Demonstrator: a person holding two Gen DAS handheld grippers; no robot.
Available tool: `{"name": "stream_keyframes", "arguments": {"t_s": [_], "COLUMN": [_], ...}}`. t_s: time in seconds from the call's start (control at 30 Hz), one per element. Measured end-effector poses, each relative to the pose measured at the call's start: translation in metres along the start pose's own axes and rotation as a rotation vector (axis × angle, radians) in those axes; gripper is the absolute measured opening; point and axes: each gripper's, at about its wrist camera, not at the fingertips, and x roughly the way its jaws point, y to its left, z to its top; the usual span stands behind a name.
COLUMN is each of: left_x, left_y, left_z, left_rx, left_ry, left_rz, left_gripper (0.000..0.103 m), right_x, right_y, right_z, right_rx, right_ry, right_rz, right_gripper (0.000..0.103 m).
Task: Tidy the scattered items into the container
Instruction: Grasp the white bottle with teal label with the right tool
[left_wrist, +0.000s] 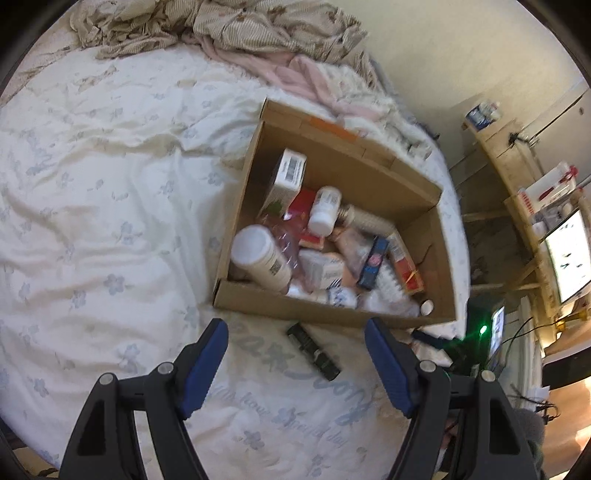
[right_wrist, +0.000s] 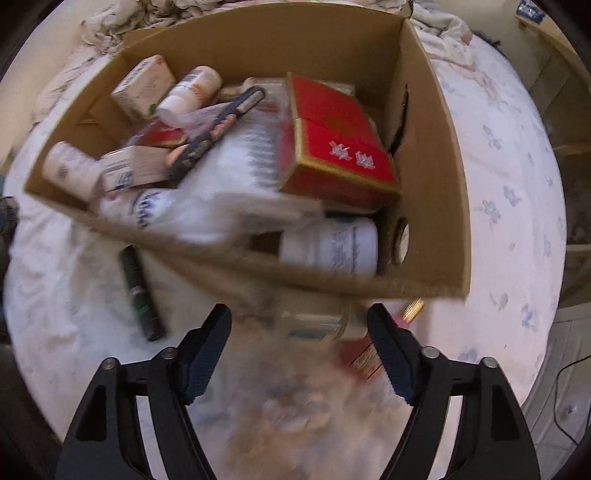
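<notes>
An open cardboard box (left_wrist: 373, 166) sits on the bed, holding several bottles, cartons and packets. In front of its near wall a dark tube (left_wrist: 314, 350) lies on the sheet, just beyond my left gripper (left_wrist: 295, 326), which is open and empty. In the right wrist view the same box (right_wrist: 436, 184) shows a red carton (right_wrist: 340, 147) and a white bottle (right_wrist: 332, 247) inside. My right gripper (right_wrist: 298, 312) is open close to the near wall. A blurred clear container (right_wrist: 314, 321) lies between its fingertips, with no pad seen pressing on it. The dark tube (right_wrist: 142, 295) lies to its left.
A gold-capped item (right_wrist: 412, 308) and a reddish packet (right_wrist: 364, 360) lie by the right finger. Crumpled blankets (left_wrist: 229, 26) are heaped at the bed's far end. Wooden shelves (left_wrist: 517, 177) and a lit monitor (left_wrist: 569, 254) stand beyond the bed's right edge.
</notes>
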Motion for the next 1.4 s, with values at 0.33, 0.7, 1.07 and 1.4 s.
{"name": "stream_keyframes", "arguments": {"t_s": [0.33, 0.7, 1.07, 1.4], "left_x": [0.061, 0.06, 0.053, 0.061], "left_y": [-0.023, -0.029, -0.019, -0.034], "left_z": [-0.035, -0.045, -0.051, -0.046], "left_rx": [0.058, 0.132, 0.113, 0.089], "left_ry": [0.208, 0.181, 0.173, 0.181], "left_rz": [0.016, 0.091, 0.091, 0.036], "left_gripper": [0.077, 0.077, 0.077, 0.077], "right_x": [-0.017, -0.009, -0.062, -0.121], "right_y": [-0.024, -0.021, -0.033, -0.122], "right_z": [-0.005, -0.007, -0.014, -0.04], "right_rx": [0.049, 0.037, 0.053, 0.538], "right_ry": [-0.016, 0.025, -0.051, -0.311], "right_rz": [0.073, 0.012, 0.157, 0.899], "right_gripper": [0.059, 0.09, 0.061, 0.061]}}
